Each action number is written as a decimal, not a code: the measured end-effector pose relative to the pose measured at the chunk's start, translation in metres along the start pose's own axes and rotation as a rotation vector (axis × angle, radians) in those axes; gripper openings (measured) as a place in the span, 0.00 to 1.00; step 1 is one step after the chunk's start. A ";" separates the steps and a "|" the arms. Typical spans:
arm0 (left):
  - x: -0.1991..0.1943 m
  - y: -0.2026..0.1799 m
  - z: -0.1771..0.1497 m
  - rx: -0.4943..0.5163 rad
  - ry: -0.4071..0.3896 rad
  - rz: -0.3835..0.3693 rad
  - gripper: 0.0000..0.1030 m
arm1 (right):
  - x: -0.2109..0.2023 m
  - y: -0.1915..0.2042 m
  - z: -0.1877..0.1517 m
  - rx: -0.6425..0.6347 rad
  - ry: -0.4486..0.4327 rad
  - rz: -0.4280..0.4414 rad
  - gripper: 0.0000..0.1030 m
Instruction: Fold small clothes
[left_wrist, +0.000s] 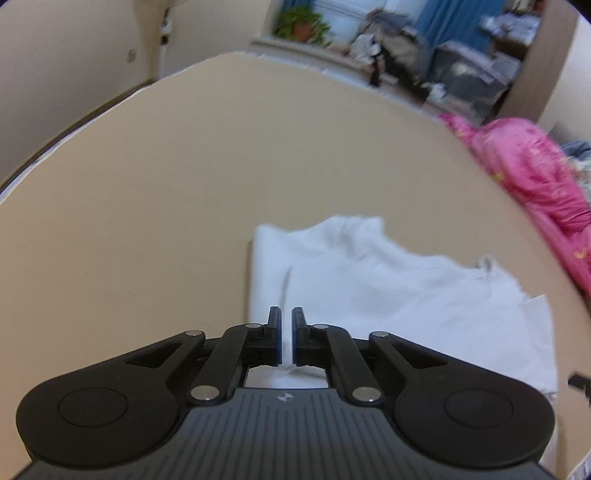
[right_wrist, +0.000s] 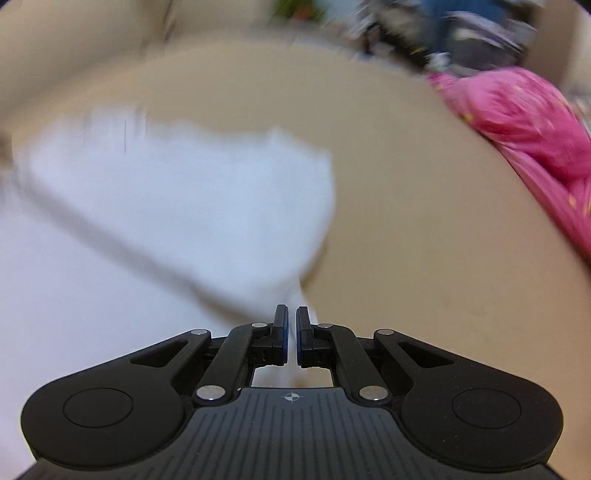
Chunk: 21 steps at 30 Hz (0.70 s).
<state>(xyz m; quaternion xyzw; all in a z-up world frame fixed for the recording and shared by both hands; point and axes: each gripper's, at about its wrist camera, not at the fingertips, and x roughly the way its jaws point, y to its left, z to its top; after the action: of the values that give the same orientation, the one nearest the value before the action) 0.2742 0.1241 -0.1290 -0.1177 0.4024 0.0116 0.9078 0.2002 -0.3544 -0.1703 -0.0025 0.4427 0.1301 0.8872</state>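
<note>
**Both hand-held grippers pinch the near edge of a white garment**

A white garment (left_wrist: 369, 288) lies spread on a tan table (left_wrist: 147, 206), partly folded, with a straight folded edge on one side and a ragged, uneven outline along its far edge. In the right wrist view the same white garment (right_wrist: 166, 206) is smeared by motion blur, so its folds cannot be read there; a darker crease runs slantwise across it.

The left hand-held gripper (left_wrist: 287, 325) sits at the near edge of the garment, close to the folded edge. Its jaws are nearly together, leaving only a thin slit, and white cloth shows between and under them, so it appears to grip the fabric.

The right hand-held gripper (right_wrist: 292, 325) sits at the garment's other near corner, where cloth meets the bare table (right_wrist: 424, 240). Its jaws are likewise drawn almost together, with a strip of white cloth between them.

Beyond the garment, at the table's far side, lies a heap of pink cloth (left_wrist: 532, 173). Further off, a potted plant (left_wrist: 301, 26) stands by blue curtains (left_wrist: 447, 22).
</note>
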 end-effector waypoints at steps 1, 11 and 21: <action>0.004 -0.001 0.000 0.001 0.008 -0.003 0.13 | -0.004 -0.003 0.004 0.061 -0.049 0.025 0.08; 0.019 -0.003 -0.008 0.023 0.074 -0.024 0.03 | 0.047 0.006 0.001 0.184 0.066 0.025 0.32; 0.001 -0.002 0.001 0.050 0.026 0.100 0.10 | 0.067 -0.015 0.018 0.256 0.119 -0.075 0.46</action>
<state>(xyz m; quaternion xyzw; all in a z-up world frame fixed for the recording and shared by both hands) 0.2756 0.1225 -0.1285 -0.0749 0.4196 0.0455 0.9035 0.2564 -0.3517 -0.2137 0.0865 0.5073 0.0388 0.8565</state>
